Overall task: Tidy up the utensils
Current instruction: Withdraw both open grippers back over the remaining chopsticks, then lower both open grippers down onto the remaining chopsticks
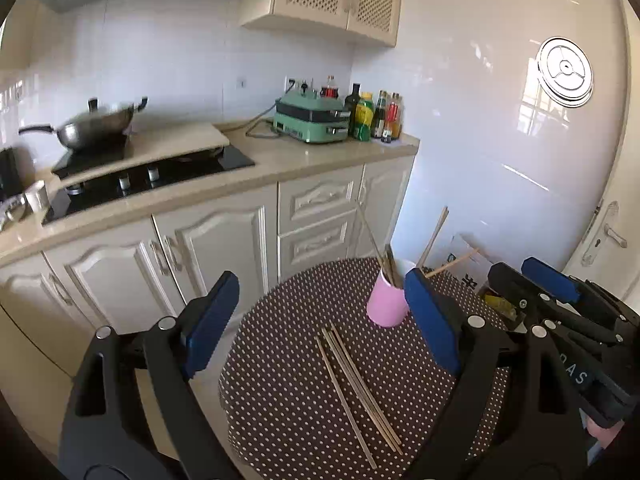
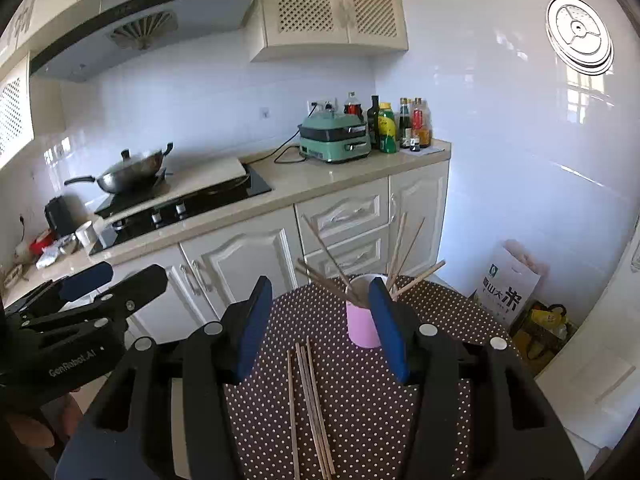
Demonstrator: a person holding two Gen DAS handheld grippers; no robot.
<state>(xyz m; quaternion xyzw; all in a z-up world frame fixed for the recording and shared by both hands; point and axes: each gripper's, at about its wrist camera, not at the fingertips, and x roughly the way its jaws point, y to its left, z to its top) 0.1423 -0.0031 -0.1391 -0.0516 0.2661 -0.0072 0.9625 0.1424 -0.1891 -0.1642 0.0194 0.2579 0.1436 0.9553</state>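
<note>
Glossy white tiled walls (image 2: pixel 500 160), cream cabinets (image 2: pixel 240 264) under a beige counter (image 2: pixel 320 180), range hood (image 2: pixel 140 20) overhead, bright daylight reflections.

Four loose chopsticks (image 2: pixel 310 408) lie near the middle of the round desk (image 2: pixel 360 400). One pink cup (image 2: pixel 362 326) stands toward the desk's far edge, with a white cup (image 1: pixel 408 266) just behind it, and chopsticks stand in both; their count cannot be told. Two claws show, the left claw (image 1: pixel 320 320) and the right claw (image 2: pixel 320 328). One wok (image 2: pixel 134 170), one green cooker (image 2: pixel 334 138) and one rice bag (image 2: pixel 508 284) appear.
</note>
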